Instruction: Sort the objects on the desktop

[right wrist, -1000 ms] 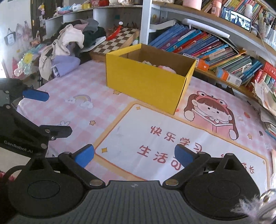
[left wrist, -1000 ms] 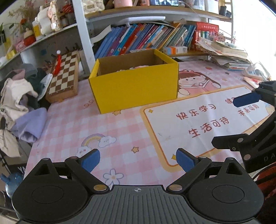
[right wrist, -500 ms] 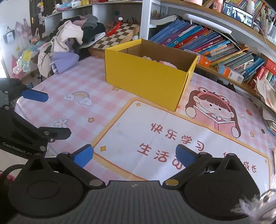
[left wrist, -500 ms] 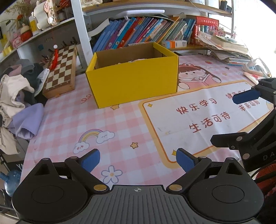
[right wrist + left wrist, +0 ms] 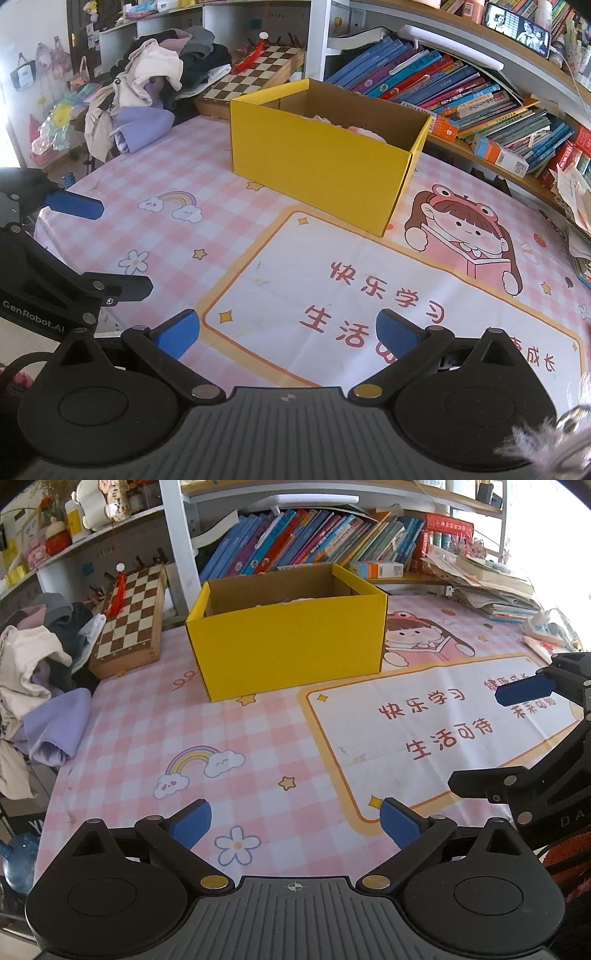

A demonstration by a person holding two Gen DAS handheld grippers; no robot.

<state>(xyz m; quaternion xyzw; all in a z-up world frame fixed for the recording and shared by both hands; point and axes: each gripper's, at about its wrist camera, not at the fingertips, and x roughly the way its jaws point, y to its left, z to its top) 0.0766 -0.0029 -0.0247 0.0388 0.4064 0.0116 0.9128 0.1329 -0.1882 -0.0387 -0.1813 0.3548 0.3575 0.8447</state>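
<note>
A yellow cardboard box (image 5: pixel 288 653) stands open on the pink checked desk mat (image 5: pixel 207 734), far ahead of both grippers. It also shows in the right wrist view (image 5: pixel 317 162), with pale soft items (image 5: pixel 360 131) inside. My left gripper (image 5: pixel 295 823) is open and empty, low over the near edge of the mat. My right gripper (image 5: pixel 288 332) is open and empty, over the mat's white panel. Each gripper shows at the side of the other's view.
A chessboard box (image 5: pixel 129 620) lies left of the yellow box, beside a pile of clothes (image 5: pixel 37 672). A row of books (image 5: pixel 314 542) fills the shelf behind. Stacked papers (image 5: pixel 491 590) lie at the far right.
Both grippers have drawn back and lowered a little, so the yellow box sits farther off and its inside shows less. Both stay open and empty.
</note>
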